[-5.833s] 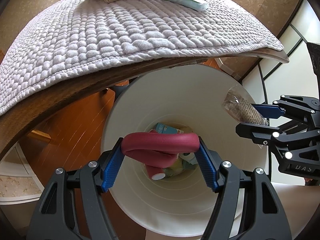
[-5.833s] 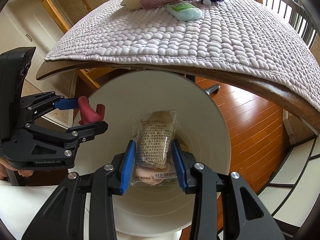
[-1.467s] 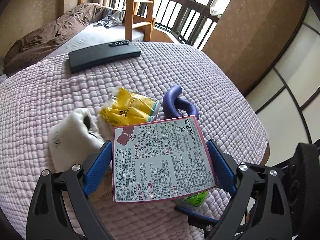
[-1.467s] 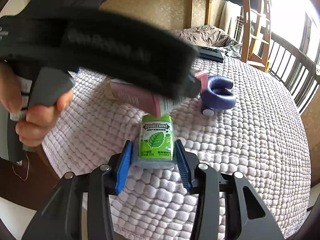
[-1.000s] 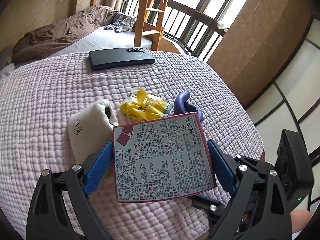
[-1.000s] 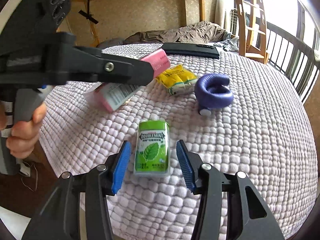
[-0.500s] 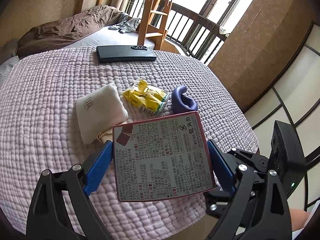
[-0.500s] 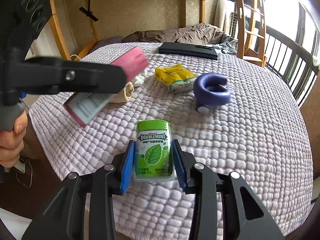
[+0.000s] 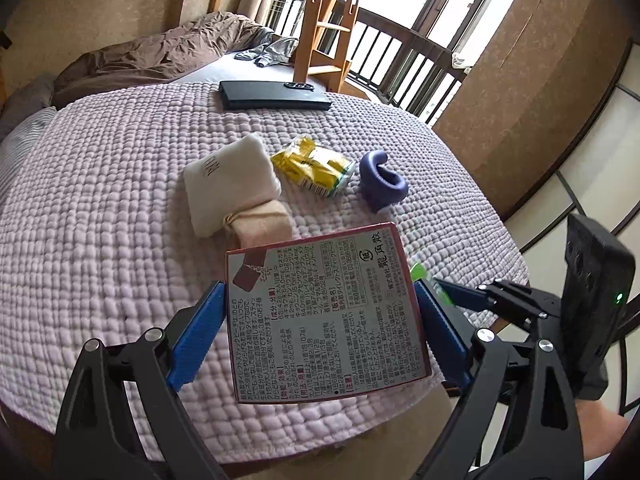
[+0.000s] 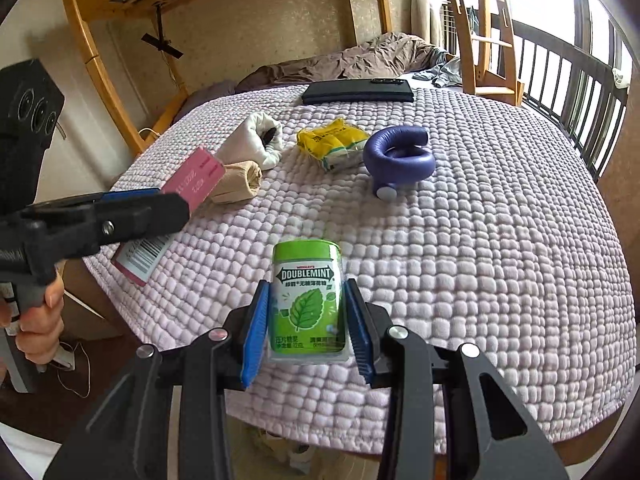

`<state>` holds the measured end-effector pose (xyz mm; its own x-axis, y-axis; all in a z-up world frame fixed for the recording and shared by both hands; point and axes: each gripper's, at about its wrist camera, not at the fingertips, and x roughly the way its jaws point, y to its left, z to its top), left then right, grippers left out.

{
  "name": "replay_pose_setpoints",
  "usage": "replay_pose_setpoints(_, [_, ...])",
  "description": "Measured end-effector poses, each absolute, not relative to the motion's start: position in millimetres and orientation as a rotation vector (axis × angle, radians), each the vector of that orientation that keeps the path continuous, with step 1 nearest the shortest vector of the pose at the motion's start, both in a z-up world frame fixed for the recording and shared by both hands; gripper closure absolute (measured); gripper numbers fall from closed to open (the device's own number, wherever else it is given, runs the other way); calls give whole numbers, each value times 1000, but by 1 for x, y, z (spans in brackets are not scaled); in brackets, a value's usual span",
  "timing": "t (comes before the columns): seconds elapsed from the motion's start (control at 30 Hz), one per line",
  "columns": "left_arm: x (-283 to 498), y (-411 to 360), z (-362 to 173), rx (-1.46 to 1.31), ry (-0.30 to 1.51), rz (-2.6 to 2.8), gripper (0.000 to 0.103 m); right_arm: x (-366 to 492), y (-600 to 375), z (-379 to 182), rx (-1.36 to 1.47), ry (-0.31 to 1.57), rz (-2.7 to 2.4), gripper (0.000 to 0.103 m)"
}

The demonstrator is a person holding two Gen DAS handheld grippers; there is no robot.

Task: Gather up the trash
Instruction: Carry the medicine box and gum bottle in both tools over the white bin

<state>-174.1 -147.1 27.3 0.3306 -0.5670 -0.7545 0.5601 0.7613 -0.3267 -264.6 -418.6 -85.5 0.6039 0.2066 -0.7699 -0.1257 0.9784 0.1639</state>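
Observation:
My left gripper (image 9: pixel 320 320) is shut on a flat pink box (image 9: pixel 324 316) printed with small text, held above the near edge of the lilac quilted cover (image 9: pixel 100 208). In the right wrist view that same pink box (image 10: pixel 188 184) juts from the left gripper at the left side. My right gripper (image 10: pixel 306 328) is shut on a green Doublemint gum bottle (image 10: pixel 306 300), lifted just over the cover's near edge. A yellow snack wrapper (image 10: pixel 334 142) lies further back on the cover, beside a purple curled tube (image 10: pixel 400 158).
A white pouch (image 9: pixel 228 180) and a beige cloth roll (image 9: pixel 260 222) lie left of the wrapper. A black flat case (image 9: pixel 272 96) rests at the far edge. A wooden ladder (image 9: pixel 324 24) and a railing stand behind. A hand (image 10: pixel 38 324) grips the left tool.
The right gripper's pads closed onto the gum bottle and lifted it slightly. Both grippers drew back toward the cover's near edge, so the items on it look farther away.

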Motion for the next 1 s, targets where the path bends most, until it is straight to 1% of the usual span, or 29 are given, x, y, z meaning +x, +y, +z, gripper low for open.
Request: replay_pose_setpoints(1.0, [-236, -120, 37, 63, 964, -711, 10, -341, -402, -59, 73, 893, 219, 66])
